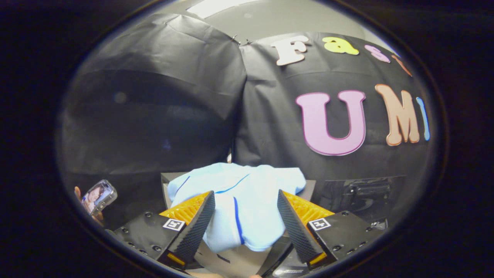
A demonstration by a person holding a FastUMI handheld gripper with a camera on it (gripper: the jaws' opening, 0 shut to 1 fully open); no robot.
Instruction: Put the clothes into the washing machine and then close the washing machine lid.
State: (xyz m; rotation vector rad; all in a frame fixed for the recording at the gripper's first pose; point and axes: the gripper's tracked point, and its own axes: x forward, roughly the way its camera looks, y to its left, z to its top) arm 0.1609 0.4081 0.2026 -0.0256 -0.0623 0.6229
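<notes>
A light blue garment (239, 200) with thin dark blue stripes lies bunched on a dark surface (308, 187), between and just beyond my fingers. My gripper (245, 200) is open, one finger on each side of the cloth's near part, and neither finger (197, 224) visibly presses on it. The cloth hangs down over the near edge of the surface. To the right of the garment, beyond the right finger, sits a dark machine part (362, 193) with a recessed handle; I cannot tell whether it is the washer's lid.
Black booth cloth (154, 108) closes off the space behind the garment. At the left, beside the left finger, a person's hand holds a phone (98, 197). A pale flat surface (239, 262) lies below the fingers.
</notes>
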